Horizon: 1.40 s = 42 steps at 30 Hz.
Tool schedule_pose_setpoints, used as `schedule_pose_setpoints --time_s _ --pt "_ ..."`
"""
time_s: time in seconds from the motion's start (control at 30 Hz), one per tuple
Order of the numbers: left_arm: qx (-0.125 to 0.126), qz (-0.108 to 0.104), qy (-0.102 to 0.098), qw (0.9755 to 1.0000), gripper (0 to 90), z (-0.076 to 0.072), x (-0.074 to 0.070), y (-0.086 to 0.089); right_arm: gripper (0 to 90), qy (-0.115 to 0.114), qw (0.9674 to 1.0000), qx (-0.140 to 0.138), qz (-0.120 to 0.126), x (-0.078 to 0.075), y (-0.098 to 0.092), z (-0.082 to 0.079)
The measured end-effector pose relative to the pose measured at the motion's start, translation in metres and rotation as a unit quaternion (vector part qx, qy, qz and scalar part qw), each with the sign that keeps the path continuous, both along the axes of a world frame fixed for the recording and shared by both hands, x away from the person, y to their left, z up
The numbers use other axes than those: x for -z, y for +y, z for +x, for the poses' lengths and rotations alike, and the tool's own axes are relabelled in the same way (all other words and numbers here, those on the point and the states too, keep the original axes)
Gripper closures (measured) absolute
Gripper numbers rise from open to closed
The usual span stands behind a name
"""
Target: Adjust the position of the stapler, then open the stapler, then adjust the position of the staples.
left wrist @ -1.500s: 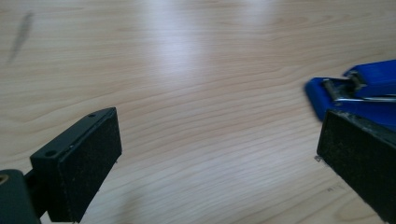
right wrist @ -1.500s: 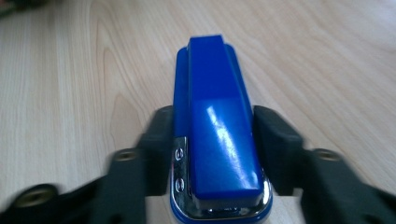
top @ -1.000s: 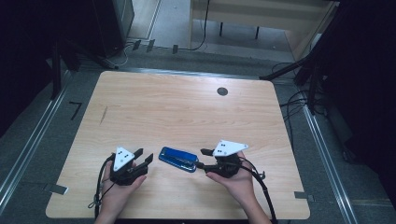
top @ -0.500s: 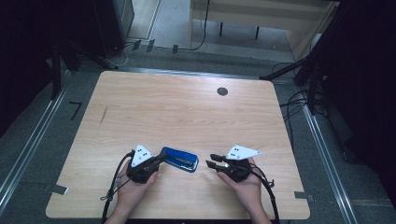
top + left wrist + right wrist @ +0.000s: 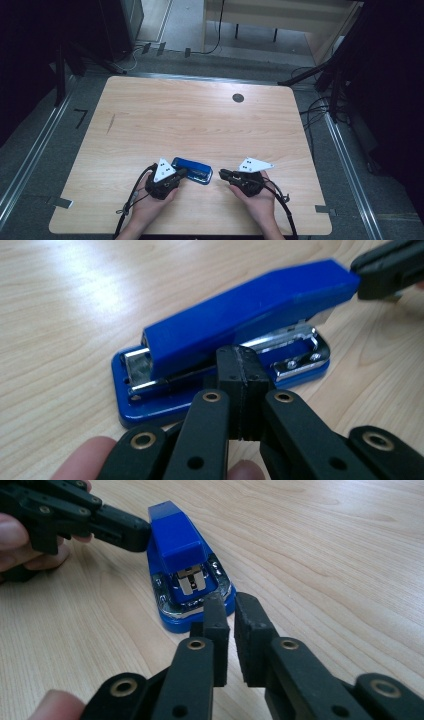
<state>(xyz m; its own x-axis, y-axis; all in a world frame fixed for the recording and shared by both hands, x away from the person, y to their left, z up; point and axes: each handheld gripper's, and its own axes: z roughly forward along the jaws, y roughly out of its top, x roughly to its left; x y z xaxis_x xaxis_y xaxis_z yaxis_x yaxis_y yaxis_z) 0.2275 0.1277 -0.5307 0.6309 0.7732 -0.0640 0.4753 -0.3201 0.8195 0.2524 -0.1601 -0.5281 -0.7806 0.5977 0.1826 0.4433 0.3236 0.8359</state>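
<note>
Stapler [image 5: 193, 170] lies between closed left claw [image 5: 183, 172] and right claw [image 5: 223, 174].

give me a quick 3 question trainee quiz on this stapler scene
1. True or false: the blue stapler lies between the left gripper and the right gripper.
2. Multiple choice: what is set into the table near its far edge? A) a small dark round disc B) a red cup C) a roll of tape
3. Short answer: is anything clamped between the left gripper's jaws?

Key
1. True.
2. A, the dark disc.
3. No; in the left gripper view the jaws are shut together with nothing between them, right beside the stapler's long side.
</note>
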Motion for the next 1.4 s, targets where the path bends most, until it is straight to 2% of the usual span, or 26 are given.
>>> schedule_pose_setpoints --time_s 0.03,0.07,0.2,0.37,0.57,1.13,1.4 --pt "0.0 0.007 0.001 1.0 90.0 -0.001 0.0 -0.001 86.3 0.0 1.0 0.0 0.0 0.0 0.0 0.0" --pt "0.0 0.005 -0.003 1.0 90.0 -0.001 0.0 -0.002 86.7 -0.001 1.0 0.001 0.0 0.0 0.0 0.001" --pt "-0.001 0.006 0.003 1.0 90.0 0.0 0.0 -0.002 89.2 0.006 0.9999 0.008 0.001 0.002 0.001 0.001" --pt "-0.002 0.008 0.012 0.9999 90.0 0.001 0.001 -0.002 90.0 -0.001 1.0 -0.001 -0.006 0.001 0.003 -0.002" --pt "0.002 0.017 0.025 0.9995 90.0 0.003 0.001 -0.004 90.0 0.0 0.9999 -0.008 -0.008 0.0 0.008 -0.002" --pt "0.001 0.013 0.029 0.9995 90.0 0.004 0.001 -0.004 90.0 0.003 0.9998 -0.017 -0.012 0.005 0.019 -0.001" --pt "0.003 0.011 0.03 0.9995 90.0 0.007 0.001 -0.004 90.0 -0.003 0.9998 -0.016 -0.013 0.0 0.019 0.0"
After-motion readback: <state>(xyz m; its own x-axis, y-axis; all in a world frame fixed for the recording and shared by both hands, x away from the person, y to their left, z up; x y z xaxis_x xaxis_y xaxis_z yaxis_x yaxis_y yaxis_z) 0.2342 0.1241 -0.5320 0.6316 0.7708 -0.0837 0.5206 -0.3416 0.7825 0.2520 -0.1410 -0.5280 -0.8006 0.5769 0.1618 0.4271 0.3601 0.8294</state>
